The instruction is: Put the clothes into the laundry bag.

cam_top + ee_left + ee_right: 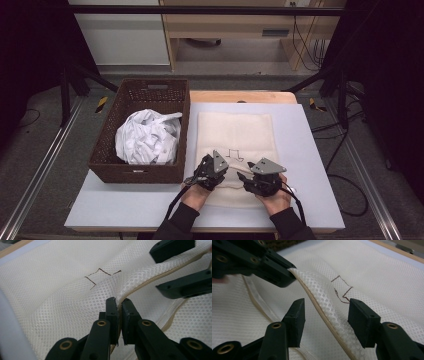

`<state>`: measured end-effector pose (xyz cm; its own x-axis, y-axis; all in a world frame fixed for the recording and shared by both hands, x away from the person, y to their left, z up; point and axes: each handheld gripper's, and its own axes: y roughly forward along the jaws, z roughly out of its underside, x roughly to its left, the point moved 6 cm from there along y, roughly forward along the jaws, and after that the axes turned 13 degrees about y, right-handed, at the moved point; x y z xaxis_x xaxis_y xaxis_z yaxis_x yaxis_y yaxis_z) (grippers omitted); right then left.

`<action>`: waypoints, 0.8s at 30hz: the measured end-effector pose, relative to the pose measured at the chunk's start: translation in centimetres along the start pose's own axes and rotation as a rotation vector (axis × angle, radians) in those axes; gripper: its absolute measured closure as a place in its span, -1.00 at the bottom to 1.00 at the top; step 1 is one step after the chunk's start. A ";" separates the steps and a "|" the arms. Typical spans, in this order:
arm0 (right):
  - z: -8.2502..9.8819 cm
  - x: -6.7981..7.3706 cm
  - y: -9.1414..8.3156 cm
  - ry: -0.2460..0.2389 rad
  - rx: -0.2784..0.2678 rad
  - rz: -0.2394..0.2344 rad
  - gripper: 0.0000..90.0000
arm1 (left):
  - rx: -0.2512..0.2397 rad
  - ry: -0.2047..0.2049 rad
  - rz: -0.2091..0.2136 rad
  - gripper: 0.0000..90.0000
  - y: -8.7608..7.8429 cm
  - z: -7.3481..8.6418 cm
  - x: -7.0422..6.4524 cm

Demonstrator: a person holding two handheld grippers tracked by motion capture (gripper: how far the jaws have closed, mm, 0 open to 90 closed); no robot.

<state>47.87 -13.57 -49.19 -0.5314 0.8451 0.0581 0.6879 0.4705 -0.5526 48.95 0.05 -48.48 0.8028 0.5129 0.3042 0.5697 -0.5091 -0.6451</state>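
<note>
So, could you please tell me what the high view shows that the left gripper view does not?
High view alone: the brown basket holding crumpled white cloth, beside the mesh bag, and both hands on the grippers.

Left gripper view alone: the left gripper shut on the bag's raised zipper edge, its fingers pressing the mesh.

Both: the cream bag, its brown stitched mark and the right gripper.

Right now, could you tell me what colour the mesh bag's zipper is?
Beige, on the cream mesh bag; the zipper shows best in the right gripper view.

Table (310,150): basket (142,172), mesh bag (235,132).
</note>
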 end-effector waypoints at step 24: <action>-2.7 -1.2 -2.1 0.116 -0.131 -0.003 0.94 | -0.003 -0.123 0.138 0.97 -1.1 4.6 -4.2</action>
<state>48.40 -14.85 -45.86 -0.4781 0.8638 0.1590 0.7493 0.4955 -0.4393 44.14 1.64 -52.22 0.8461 0.5183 0.1245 0.4560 -0.5828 -0.6726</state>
